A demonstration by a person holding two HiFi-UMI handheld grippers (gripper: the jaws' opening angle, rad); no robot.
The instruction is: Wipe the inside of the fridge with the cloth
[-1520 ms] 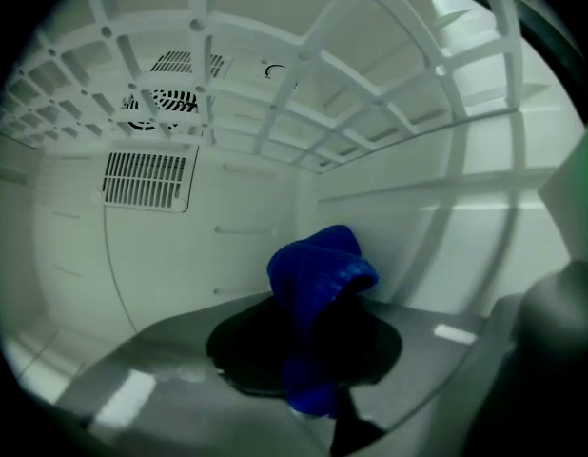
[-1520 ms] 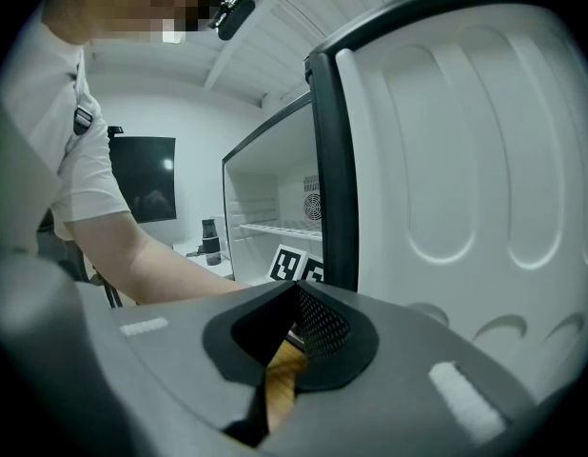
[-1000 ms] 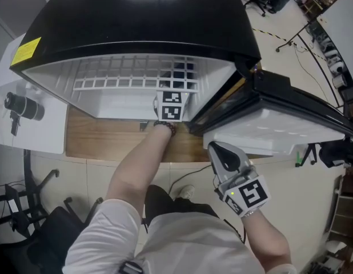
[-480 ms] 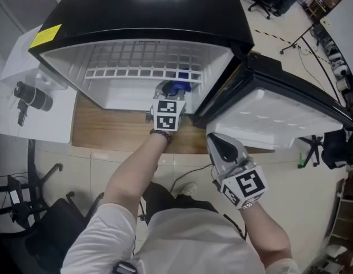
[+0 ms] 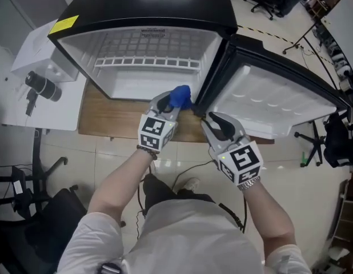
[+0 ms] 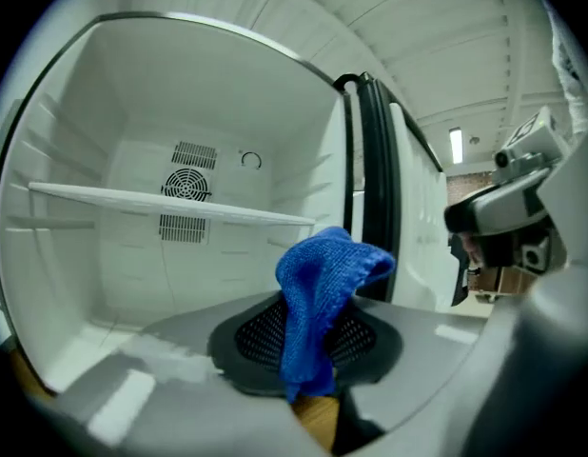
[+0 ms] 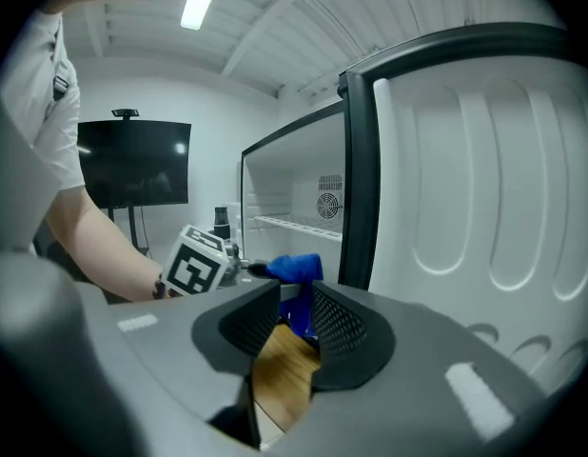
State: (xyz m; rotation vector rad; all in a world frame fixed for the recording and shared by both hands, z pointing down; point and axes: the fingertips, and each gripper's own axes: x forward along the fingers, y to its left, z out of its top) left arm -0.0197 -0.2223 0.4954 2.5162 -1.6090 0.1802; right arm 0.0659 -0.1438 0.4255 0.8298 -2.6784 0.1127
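The black fridge (image 5: 148,13) stands open, with a white inside (image 6: 132,255) and a wire shelf (image 5: 145,61). Its door (image 5: 273,104) swings out to the right. My left gripper (image 5: 168,103) is outside the opening, just in front of the fridge's lower edge, shut on a blue cloth (image 5: 180,96). The cloth (image 6: 318,293) sticks up bunched between the pads. My right gripper (image 5: 218,124) hovers near the door's lower corner, close beside the left one. Its jaws have just been opening, and nothing is between them (image 7: 296,327). The cloth (image 7: 296,268) shows beyond that gap.
A wooden board (image 5: 113,121) lies under the fridge. A white table with a black camera-like device (image 5: 42,84) stands at the left. Office chairs (image 5: 28,210) are at the lower left, a black stand (image 5: 336,141) at the right, and a cable (image 5: 182,181) on the tiled floor.
My left gripper has drawn back out of the fridge toward me, carrying the blue cloth. My right gripper's jaws have opened and it has shifted slightly up and left.
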